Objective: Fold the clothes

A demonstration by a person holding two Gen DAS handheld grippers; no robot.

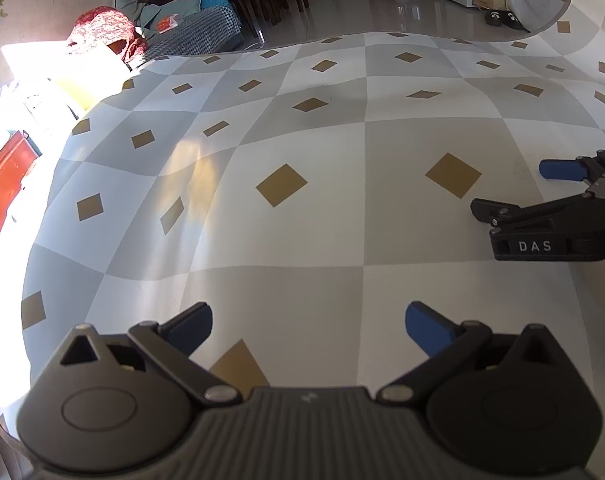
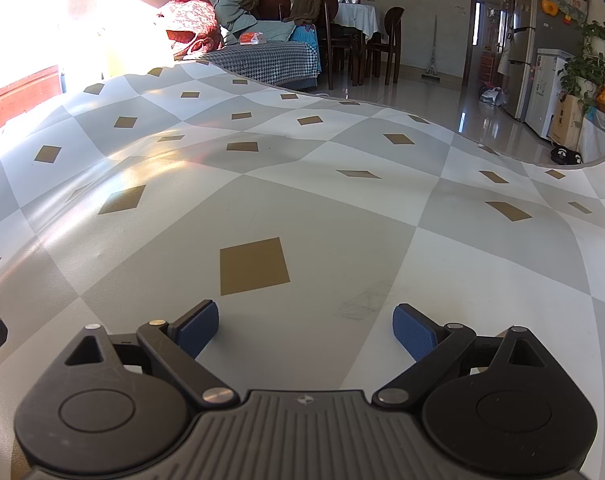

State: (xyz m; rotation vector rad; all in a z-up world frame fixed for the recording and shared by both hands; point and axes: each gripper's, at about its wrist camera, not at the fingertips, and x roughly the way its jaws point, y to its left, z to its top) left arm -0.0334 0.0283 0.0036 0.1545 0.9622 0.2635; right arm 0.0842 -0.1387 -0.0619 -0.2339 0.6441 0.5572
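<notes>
We hold our left gripper [image 1: 308,326] low and level, its blue-padded fingers [image 1: 426,326] spread wide on nothing. Our right gripper [image 2: 305,330] sits just beside it, likewise parted and empty.

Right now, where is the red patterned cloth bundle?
The red patterned cloth bundle lies off the table, beyond its far left edge, on the sofa with the houndstooth cover, beside a pale green cushion.
</notes>
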